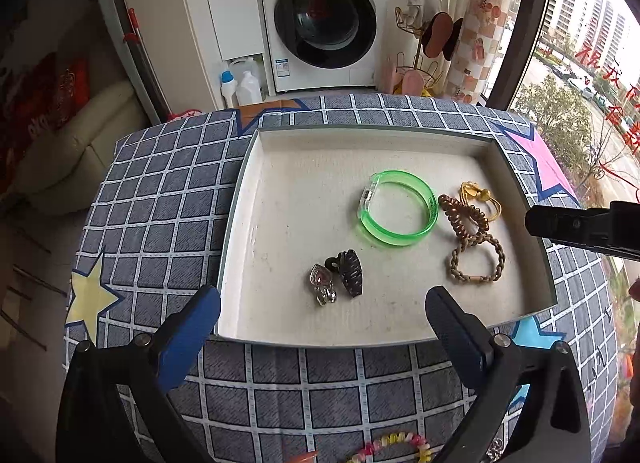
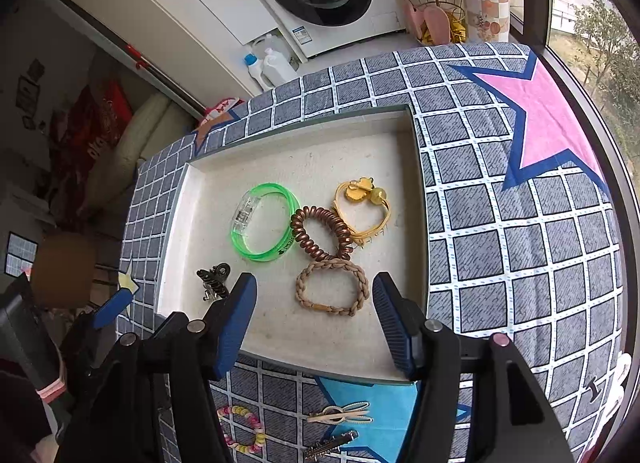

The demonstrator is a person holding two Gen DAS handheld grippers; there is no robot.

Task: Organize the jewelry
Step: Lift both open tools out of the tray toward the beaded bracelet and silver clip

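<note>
Behind the table stands a washing machine (image 1: 325,19), and a checked cloth (image 1: 160,215) with coloured stars covers the tabletop. On it sits a shallow white tray (image 1: 248,223) already holding part of the jewelry. A green bangle (image 2: 265,221) lies mid-tray, touching a copper coil hair tie (image 2: 320,234), which in turn touches a yellow cord bracelet (image 2: 362,209) and a braided tan bracelet (image 2: 332,287). A black hair claw (image 1: 350,273) and a small silver heart clip (image 1: 322,283) lie close together nearer the left side.

Still outside, on the cloth at the near edge, are a pastel bead bracelet (image 2: 244,429) and two hair clips (image 2: 340,427). These look light: the bead bracelet is likely limp and best pinched across one side of its loop, while the stiff, slim clips may slip unless gripped across the middle.

Both the left gripper (image 1: 322,317) and the right gripper (image 2: 314,313) hover spread wide and empty over the tray's near edge.
</note>
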